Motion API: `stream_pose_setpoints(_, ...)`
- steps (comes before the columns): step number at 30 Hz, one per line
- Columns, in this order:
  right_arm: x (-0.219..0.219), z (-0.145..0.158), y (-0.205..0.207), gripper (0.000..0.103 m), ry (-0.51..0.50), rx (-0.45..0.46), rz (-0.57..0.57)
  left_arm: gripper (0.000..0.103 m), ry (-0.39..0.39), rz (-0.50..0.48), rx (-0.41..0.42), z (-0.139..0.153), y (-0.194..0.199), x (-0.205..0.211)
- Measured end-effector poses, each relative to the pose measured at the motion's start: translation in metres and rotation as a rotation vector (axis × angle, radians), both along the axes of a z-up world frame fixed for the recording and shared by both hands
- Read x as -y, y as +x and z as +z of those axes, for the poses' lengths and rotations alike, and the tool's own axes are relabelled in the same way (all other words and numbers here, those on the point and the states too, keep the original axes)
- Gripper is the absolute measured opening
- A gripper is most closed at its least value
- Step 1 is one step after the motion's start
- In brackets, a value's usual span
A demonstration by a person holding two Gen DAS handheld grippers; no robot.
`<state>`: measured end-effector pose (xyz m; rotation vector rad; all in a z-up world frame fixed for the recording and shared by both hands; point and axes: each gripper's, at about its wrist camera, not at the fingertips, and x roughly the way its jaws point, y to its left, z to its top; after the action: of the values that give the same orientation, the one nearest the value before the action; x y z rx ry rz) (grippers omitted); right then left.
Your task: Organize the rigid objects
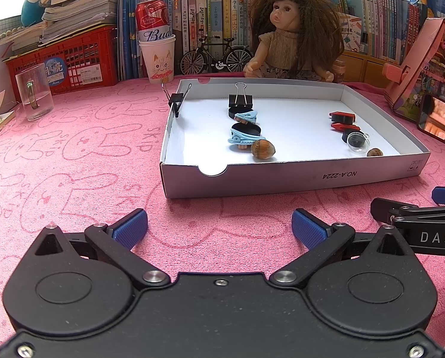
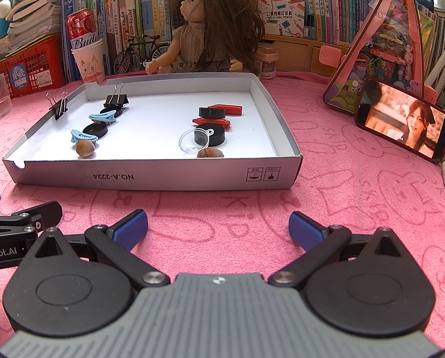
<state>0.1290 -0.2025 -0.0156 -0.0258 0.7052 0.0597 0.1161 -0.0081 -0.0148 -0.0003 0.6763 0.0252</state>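
Both hand-held grippers, left [image 1: 219, 226] and right [image 2: 218, 226], gape wide and empty, low in frame over the pink bench [image 2: 356, 208]; small items mid-frame in the white tray [image 2: 162, 176]; risk: hazelnut [image 2: 85, 148] rolls if nudged, glass dome [image 2: 194, 141] slips

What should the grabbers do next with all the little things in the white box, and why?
Probably reach the right gripper forward over the white box toward the hazelnut at its near wall. Both grippers are open, empty and short of the box; that nut lies close, beside the clear dome. The left gripper could take the other hazelnut.
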Motion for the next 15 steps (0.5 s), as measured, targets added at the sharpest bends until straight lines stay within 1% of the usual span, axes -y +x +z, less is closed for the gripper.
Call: stream_pose_setpoints(15, -0.0019, 0.0, -0.0003, 0.103, 0.0, 0.001, -0.002, 0.103, 0.0, 0.0, 0.0, -0.0003, 0.0, 0.0)
